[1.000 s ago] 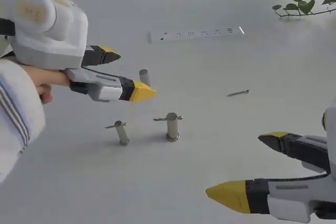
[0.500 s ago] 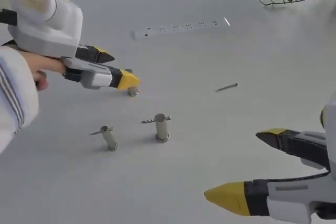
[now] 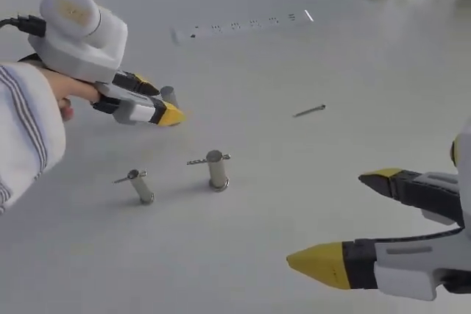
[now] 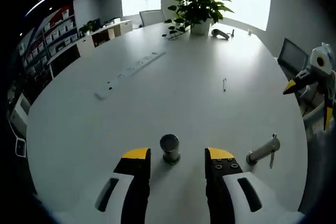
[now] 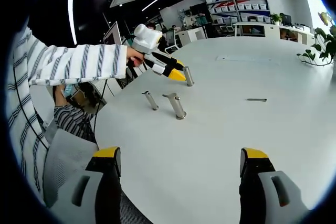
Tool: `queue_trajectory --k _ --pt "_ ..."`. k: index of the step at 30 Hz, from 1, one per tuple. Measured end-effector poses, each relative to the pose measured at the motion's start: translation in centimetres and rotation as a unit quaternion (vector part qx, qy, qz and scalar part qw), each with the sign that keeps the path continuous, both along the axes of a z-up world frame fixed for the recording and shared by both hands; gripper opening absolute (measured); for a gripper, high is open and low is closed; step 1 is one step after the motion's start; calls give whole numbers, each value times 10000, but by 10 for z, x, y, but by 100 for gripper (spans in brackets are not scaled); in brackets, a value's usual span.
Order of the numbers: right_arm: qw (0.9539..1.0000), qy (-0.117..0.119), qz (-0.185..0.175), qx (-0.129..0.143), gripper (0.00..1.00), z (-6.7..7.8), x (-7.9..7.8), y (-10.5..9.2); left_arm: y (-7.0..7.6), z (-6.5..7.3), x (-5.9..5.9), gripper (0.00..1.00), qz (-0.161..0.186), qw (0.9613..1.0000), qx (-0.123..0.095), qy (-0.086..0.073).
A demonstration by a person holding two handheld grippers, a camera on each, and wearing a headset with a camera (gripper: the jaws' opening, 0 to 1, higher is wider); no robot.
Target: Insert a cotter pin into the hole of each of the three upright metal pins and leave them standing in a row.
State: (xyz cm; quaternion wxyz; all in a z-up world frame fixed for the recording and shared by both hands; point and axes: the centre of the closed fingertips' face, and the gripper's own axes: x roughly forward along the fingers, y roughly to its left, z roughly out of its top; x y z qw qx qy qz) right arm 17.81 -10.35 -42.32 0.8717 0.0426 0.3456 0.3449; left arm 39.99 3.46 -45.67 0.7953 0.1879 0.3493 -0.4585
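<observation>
Nearest: right gripper (image 3: 327, 218) held low over table (image 3: 294, 56), jaws spread wide, nothing carried. Next, middle pin (image 3: 216, 170) crossed by fitted cotter (image 3: 197, 160); left pin (image 3: 140, 185) likewise. Smooth grey steel cylinders. Beyond, left gripper (image 3: 165, 102) parted around bare pin (image 3: 169, 95), no contact seen. Grip best taken low on slick round shaft, upper end left exposed, pin kept upright. Farther right, loose cotter pin (image 3: 309, 111), thin wire, lying flat, well apart.

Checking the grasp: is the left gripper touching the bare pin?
Apart. The left gripper view shows the bare pin between the open jaws of the left gripper, gaps on both sides.
</observation>
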Motion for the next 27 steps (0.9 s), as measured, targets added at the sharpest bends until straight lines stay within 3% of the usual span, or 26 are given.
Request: queue_trajectory --k 2,12,20,23,27 --pt "10000 -1 -10 7 93 0 0 -1 -2 -5 1 35 27 10000 10 62" --pt "10000 45 -48 -4 92 -5 -1 -5 -13 -17 3 24 70 9999 19 80" --pt "10000 63 -41 14 91 -7 -1 -5 -11 -16 9 11 251 9997 -15 -7" --pt "10000 78 -29 8 90 -8 -2 -5 -12 -14 6 11 181 9998 -94 15" --pt "10000 78 -11 -4 90 -8 -2 -5 -13 -14 4 11 156 9997 -149 -72"
